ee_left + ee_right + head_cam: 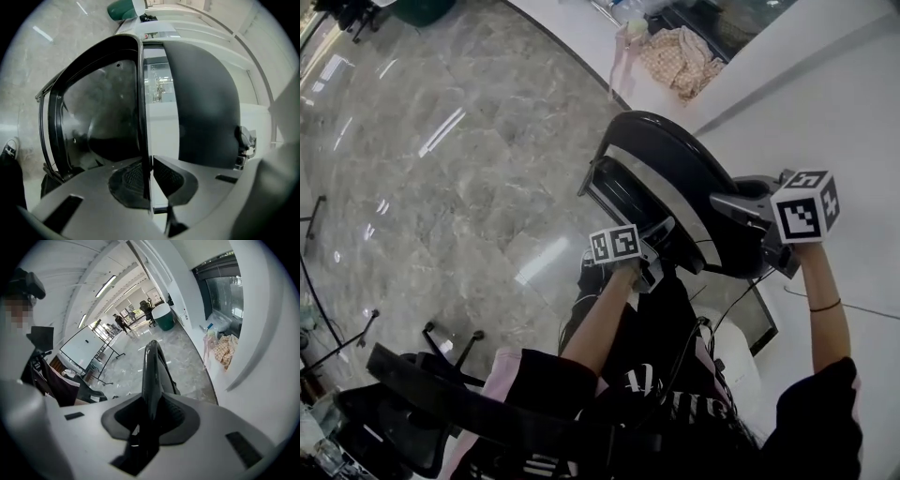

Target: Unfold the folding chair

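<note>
In the head view the folding chair [661,159] runs down behind the person's left forearm [600,323] and dark clothing [675,412], so its lower part cannot be seen. The green bin [427,9] is cut by that view's top edge. In the right gripper view the figures [123,322] far down the hall are too small to make out.

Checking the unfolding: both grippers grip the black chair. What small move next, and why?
Probably spread the grippers apart: the left gripper pinches the thin rim of the glossy black folding chair, the right gripper clamps its curved panel, and the halves are barely parted.
</note>
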The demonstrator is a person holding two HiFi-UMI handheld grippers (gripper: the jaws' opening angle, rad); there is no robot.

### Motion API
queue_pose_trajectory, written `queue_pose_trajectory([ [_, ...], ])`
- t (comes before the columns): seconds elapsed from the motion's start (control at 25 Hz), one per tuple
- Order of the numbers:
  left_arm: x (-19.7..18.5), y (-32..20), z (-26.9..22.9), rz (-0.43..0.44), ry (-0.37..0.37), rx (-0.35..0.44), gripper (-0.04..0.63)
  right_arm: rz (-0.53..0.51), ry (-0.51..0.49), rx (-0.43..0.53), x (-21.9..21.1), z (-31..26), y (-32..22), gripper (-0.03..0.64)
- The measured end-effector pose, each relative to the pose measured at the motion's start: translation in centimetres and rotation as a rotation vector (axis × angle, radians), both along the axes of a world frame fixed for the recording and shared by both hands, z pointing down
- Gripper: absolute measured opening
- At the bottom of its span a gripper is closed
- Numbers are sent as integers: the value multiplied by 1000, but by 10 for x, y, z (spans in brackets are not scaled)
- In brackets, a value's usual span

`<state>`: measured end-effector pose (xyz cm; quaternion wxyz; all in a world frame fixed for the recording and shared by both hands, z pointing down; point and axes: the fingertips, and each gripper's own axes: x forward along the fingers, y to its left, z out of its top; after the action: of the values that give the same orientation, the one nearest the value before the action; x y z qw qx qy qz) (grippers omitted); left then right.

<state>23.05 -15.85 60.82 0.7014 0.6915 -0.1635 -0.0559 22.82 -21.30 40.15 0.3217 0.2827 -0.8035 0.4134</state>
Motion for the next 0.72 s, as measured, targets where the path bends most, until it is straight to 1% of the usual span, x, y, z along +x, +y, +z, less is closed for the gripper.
queue_pose_trajectory([
  [0.2,-22,20,-3,49,-11,-5,15,46,26,-36,-19,-2,22,104],
  [0.36,-36,35,-3,61,-32,8,15,79,10,-63,-26,-3,41,104],
  [0.6,-58,59,-7,32,-47,8,22,98,-51,-46,-47,-11,69,106],
  [0.72,-70,65,-8,-6,-47,12,23,104,-71,-52,-62,-13,78,106],
])
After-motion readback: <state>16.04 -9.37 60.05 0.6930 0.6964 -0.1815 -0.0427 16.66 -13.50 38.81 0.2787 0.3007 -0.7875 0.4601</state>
